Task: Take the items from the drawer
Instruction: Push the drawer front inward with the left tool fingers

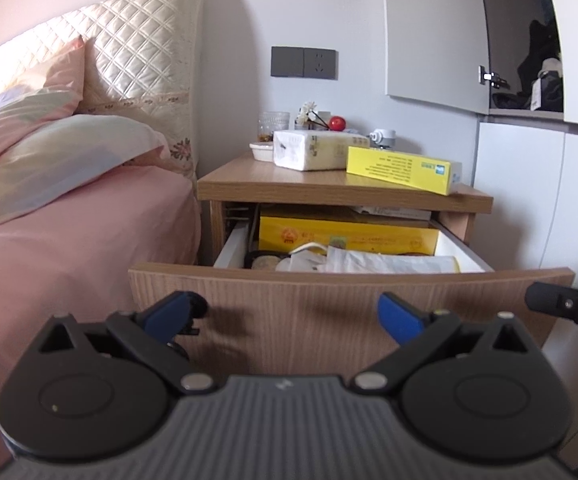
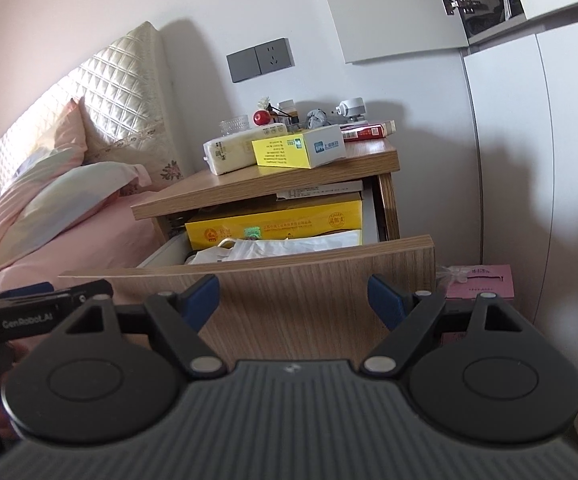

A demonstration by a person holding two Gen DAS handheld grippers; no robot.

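Observation:
The wooden nightstand's drawer (image 1: 329, 304) (image 2: 289, 280) stands pulled open. Inside lie a large yellow box (image 1: 349, 236) (image 2: 273, 228), a white plastic bag (image 1: 369, 262) (image 2: 281, 248) and a dark round item (image 1: 263, 260). My left gripper (image 1: 291, 312) is open and empty, low in front of the drawer front. My right gripper (image 2: 293, 298) is open and empty, also in front of the drawer front, to the right of the left one. The right gripper's tip shows in the left wrist view (image 1: 565, 304); the left gripper's body shows in the right wrist view (image 2: 41, 304).
The nightstand top (image 1: 249, 184) carries a tissue pack (image 1: 313, 150), a yellow box (image 1: 403, 170) (image 2: 289, 152), a glass, a red ball and small items. A pink bed (image 1: 69, 220) lies left. White cabinets (image 1: 529, 200) stand right. A pink box (image 2: 481, 282) sits on the floor.

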